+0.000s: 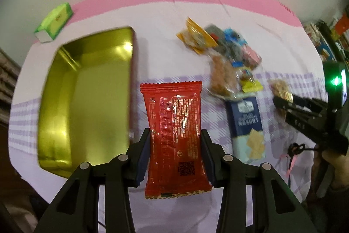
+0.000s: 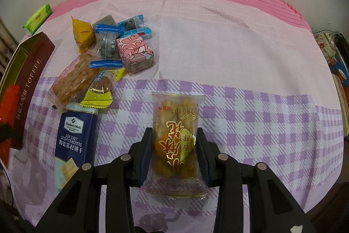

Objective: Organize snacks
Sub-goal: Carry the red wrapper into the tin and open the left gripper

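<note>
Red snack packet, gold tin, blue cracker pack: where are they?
red snack packet [image 1: 174, 123], left wrist view, printed middle.
gold tin [image 1: 85, 97], left wrist view, inside floor.
blue cracker pack [image 2: 73, 134], right wrist view, label.

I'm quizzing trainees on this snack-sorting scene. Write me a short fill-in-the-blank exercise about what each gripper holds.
1. The left gripper is shut on a ____ snack packet.
2. The right gripper is shut on a clear ____ packet.
3. The open tin has a ____ interior.
4. The blue cracker pack reads Sea Salt ____ Crackers.

Missing words: red; fried-snack; gold; Soda
</note>
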`<state>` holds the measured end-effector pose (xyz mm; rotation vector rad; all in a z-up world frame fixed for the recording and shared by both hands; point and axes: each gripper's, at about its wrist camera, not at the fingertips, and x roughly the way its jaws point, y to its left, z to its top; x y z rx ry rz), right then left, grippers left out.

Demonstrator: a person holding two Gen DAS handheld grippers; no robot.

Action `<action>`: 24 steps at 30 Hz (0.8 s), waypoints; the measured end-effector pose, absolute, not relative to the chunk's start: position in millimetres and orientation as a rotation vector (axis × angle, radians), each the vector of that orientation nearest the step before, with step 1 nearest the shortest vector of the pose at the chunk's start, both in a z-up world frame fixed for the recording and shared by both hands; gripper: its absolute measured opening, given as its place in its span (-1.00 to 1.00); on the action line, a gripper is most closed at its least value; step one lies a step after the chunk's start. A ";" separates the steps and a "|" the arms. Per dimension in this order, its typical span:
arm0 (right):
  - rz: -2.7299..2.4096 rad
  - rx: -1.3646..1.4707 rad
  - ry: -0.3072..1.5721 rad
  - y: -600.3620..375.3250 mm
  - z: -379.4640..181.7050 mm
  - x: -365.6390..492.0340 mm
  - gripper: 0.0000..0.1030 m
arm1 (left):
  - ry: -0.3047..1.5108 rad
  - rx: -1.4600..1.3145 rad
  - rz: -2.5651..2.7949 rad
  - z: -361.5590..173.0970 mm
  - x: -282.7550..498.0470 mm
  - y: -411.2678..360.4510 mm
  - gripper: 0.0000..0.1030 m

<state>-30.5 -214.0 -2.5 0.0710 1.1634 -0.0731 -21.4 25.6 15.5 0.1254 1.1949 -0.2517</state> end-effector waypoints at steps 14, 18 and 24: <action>-0.077 0.070 1.185 -212.8 -5.0 -21.3 -0.31 | 1.170 0.176 0.023 -2.0 30.8 129.1 -0.14; -0.081 0.072 1.198 -214.6 -4.7 -18.0 -0.31 | 1.198 0.179 0.040 -17.9 35.1 142.7 -0.14; -0.095 0.078 1.218 -217.8 -3.8 -16.0 -0.31 | 1.222 0.196 0.045 -32.9 35.1 150.5 -0.14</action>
